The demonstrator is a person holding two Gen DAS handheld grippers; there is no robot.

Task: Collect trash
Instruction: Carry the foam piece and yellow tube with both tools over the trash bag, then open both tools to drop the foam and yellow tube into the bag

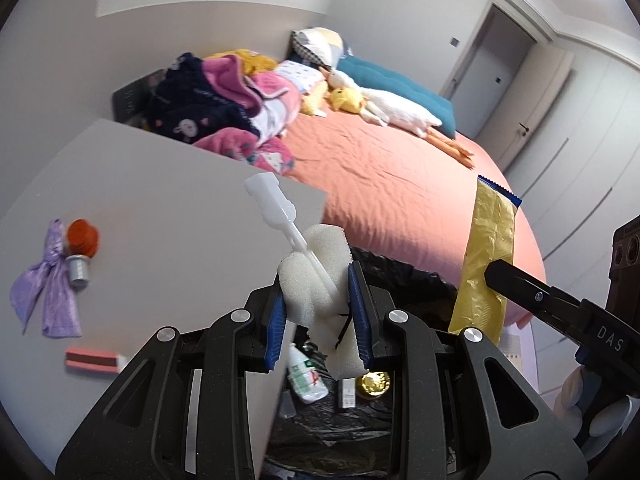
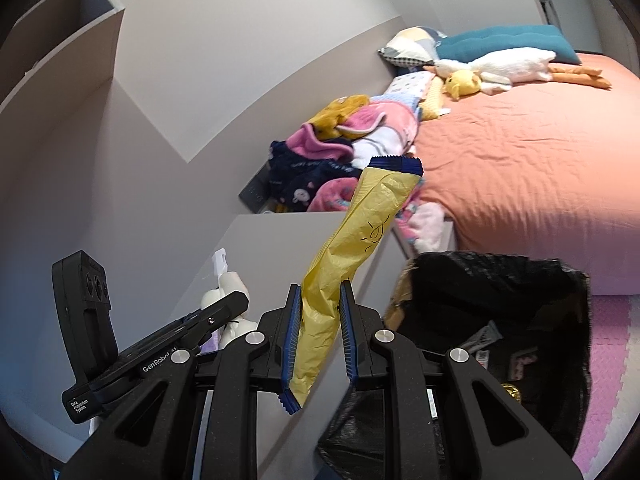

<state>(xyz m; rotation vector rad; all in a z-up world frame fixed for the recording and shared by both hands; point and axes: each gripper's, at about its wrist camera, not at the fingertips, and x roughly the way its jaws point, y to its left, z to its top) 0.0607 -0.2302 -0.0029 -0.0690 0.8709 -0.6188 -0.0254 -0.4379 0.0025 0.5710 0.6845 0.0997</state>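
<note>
The left gripper [image 1: 320, 312] clamps one white foam sponge brush with a plastic handle [image 1: 316, 276]; the right gripper [image 2: 318, 336] pinches one crumpled yellow snack wrapper [image 2: 348, 248]. Both hang beside the black-lined trash bin [image 2: 560, 280] (already holding litter), so each should be centred above its opening before release. Four small items remain on the grey table [image 1: 160, 200].

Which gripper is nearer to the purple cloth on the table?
Left. The left gripper, holding the sponge brush, is beside the purple cloth; the right gripper, holding the yellow wrapper, is farther right.
</note>
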